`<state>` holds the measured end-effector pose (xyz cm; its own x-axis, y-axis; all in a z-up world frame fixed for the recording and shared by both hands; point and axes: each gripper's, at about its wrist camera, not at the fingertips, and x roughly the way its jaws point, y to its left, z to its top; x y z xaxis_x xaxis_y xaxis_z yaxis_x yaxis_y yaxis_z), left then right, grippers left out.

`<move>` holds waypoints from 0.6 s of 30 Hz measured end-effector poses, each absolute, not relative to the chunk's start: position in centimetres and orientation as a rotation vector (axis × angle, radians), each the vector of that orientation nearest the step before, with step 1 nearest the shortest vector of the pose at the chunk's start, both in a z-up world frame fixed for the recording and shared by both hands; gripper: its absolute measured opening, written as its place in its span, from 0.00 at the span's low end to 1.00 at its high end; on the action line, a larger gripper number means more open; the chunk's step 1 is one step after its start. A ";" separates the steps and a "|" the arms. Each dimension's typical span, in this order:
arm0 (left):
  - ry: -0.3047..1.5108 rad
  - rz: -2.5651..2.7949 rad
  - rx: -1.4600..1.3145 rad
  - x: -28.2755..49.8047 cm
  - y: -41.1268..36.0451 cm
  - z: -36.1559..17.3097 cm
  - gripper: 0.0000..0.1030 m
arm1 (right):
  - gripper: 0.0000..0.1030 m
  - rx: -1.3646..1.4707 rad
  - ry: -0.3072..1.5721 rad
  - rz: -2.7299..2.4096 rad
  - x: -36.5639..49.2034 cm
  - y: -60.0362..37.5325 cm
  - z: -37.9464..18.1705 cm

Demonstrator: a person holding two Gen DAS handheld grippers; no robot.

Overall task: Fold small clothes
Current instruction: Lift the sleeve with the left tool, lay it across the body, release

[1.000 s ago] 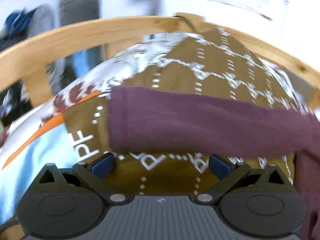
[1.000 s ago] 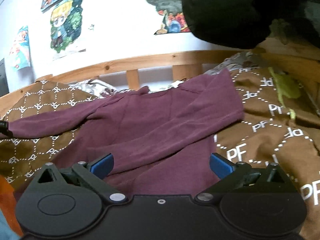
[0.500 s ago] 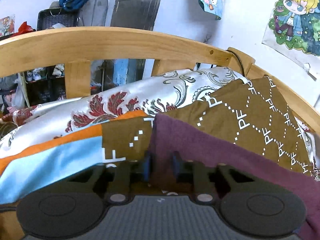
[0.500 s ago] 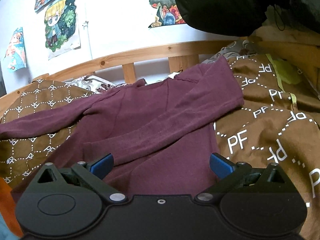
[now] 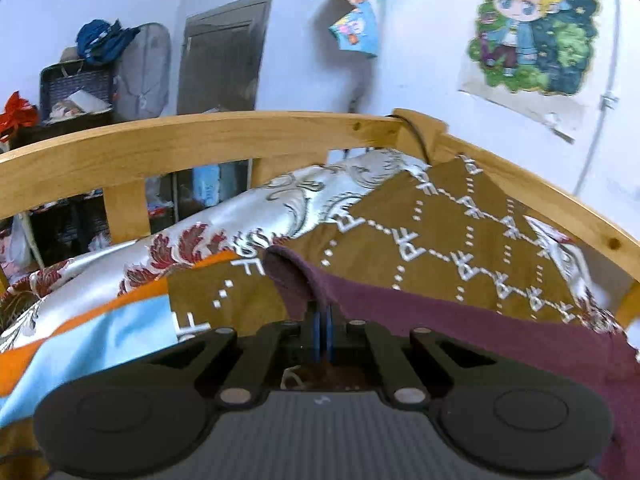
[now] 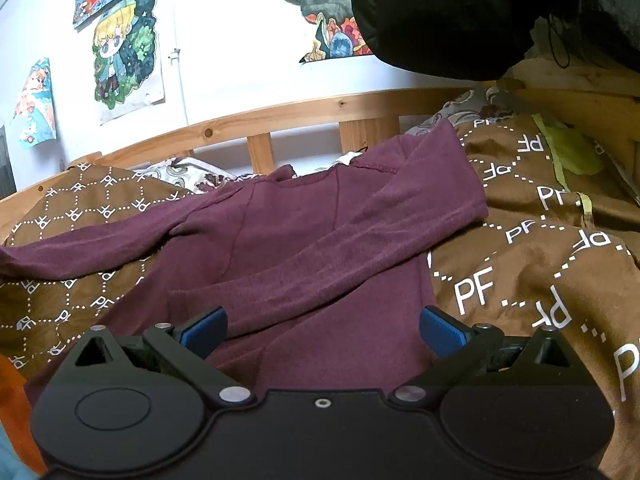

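Observation:
A maroon long-sleeved top (image 6: pixel 304 240) lies spread on a brown patterned blanket (image 6: pixel 540 264), its right sleeve folded across the body. Its left sleeve (image 5: pixel 460 320) stretches out to the left. My left gripper (image 5: pixel 322 312) is shut on that sleeve's cuff (image 5: pixel 288 276), which bunches up and lifts off the blanket between the blue pads. My right gripper (image 6: pixel 322 326) hovers open over the top's lower body, nothing between its fingers (image 6: pixel 204 328).
A wooden bed rail (image 5: pixel 200 144) curves around the far side of the bed. A silver floral quilt (image 5: pixel 240 220) and an orange and blue cover (image 5: pixel 100 328) lie at the left. A black garment (image 6: pixel 460 16) hangs at the upper right. Posters (image 6: pixel 124 52) cover the wall.
My left gripper went from wide open in front of the sleeve to shut on its cuff, then rose a little with it. The right gripper stayed put, open.

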<state>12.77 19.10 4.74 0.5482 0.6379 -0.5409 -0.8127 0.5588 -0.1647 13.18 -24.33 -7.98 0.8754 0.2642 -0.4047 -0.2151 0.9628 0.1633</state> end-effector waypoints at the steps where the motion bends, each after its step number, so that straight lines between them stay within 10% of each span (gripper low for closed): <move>1: 0.443 0.875 -0.413 12.7 18.5 4.8 0.02 | 0.99 0.117 0.438 0.250 13.2 -24.3 -8.0; 18: 0.184 0.146 -0.010 18.3 3.8 9.2 0.01 | 0.99 0.147 0.418 0.250 12.9 -25.0 -7.6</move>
<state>18.25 3.76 9.25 0.9726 0.1438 -0.1829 -0.1457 0.9893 0.0032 12.93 -25.01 -7.57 0.8838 0.2694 -0.3825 -0.2092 0.9588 0.1920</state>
